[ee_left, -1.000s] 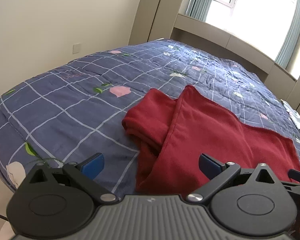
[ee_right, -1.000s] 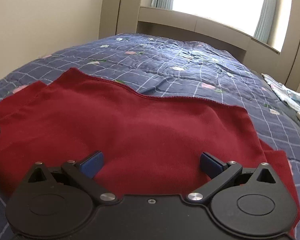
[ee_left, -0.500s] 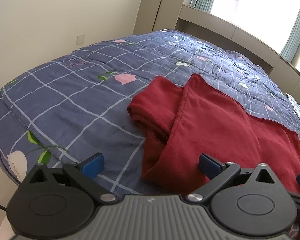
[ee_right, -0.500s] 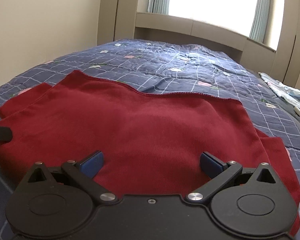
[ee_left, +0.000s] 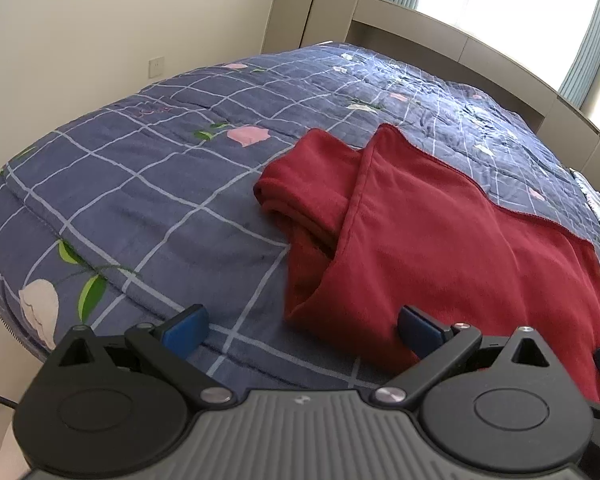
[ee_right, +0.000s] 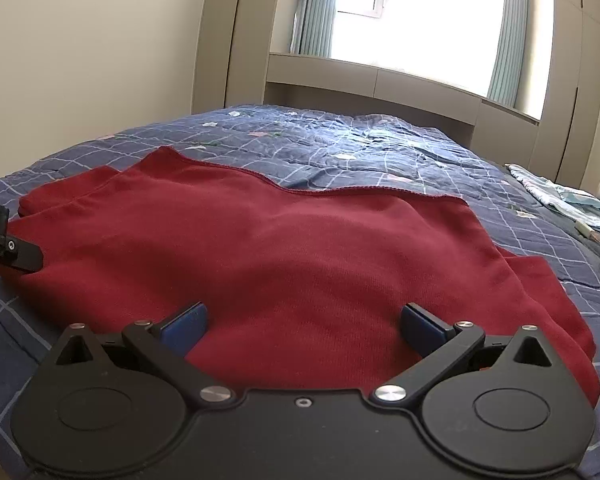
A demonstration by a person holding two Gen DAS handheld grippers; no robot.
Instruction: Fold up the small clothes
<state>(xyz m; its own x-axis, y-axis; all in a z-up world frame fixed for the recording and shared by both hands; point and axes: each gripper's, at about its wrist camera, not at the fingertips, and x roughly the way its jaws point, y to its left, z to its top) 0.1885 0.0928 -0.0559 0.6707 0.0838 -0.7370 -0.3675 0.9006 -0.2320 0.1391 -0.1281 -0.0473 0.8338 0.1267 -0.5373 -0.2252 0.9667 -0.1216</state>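
The left gripper (ee_left: 302, 324) hangs over the near edge of the bed (ee_left: 140, 208), its blue-padded fingers (ee_left: 186, 326) spread wide with nothing between them. Only the left wrist view shows the bed's left side: the blue checked quilt (ee_left: 112, 184) with pink and white flower prints curving down at the near left corner, and a wall socket (ee_left: 156, 67) on the cream wall beyond. In that view the red garment (ee_left: 440, 248) lies right of the gripper's centre, its left part bunched into a rolled fold (ee_left: 300, 192) that tucks under a flat upper layer. The right finger sits over the garment's near edge; whether it touches the cloth cannot be told.

The right wrist view shows the same red garment (ee_right: 280, 252) spread wide across the near part of the bed, its stitched far hem (ee_right: 340, 191) running left to right. At that view's left border a black piece of the left gripper (ee_right: 4, 244) reaches onto the garment's left end. The right gripper (ee_right: 304, 322) is likewise wide open and empty, both fingers (ee_right: 424, 326) low over the garment's near edge. Only this view shows the bed's right side, where a pale patterned cloth (ee_right: 560, 198) lies near the far right edge, and the window (ee_right: 420, 12) with grey-green curtains (ee_right: 318, 8) behind the headboard ledge.
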